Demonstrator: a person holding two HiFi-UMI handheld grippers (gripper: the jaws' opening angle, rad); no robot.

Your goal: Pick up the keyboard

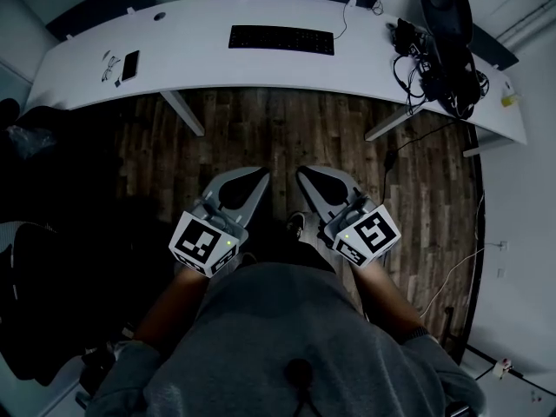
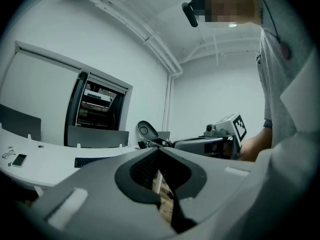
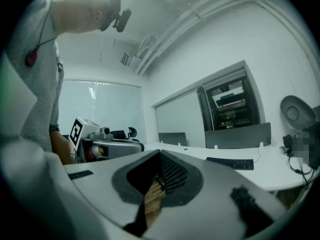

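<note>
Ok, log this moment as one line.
stage: pre-grasp | keyboard: on desk, untouched | left gripper: shut, empty | right gripper: shut, empty

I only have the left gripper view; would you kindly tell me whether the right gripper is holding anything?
Observer: No; the right gripper is shut, with nothing between its jaws.
Operator: Is the keyboard tethered?
Observer: Yes, the head view shows a thin cord running from the right end of the keyboard toward the back edge of the desk.
Operator: How near are we?
Observer: The left gripper and the right one hang over the wooden floor, short of the desk.
</note>
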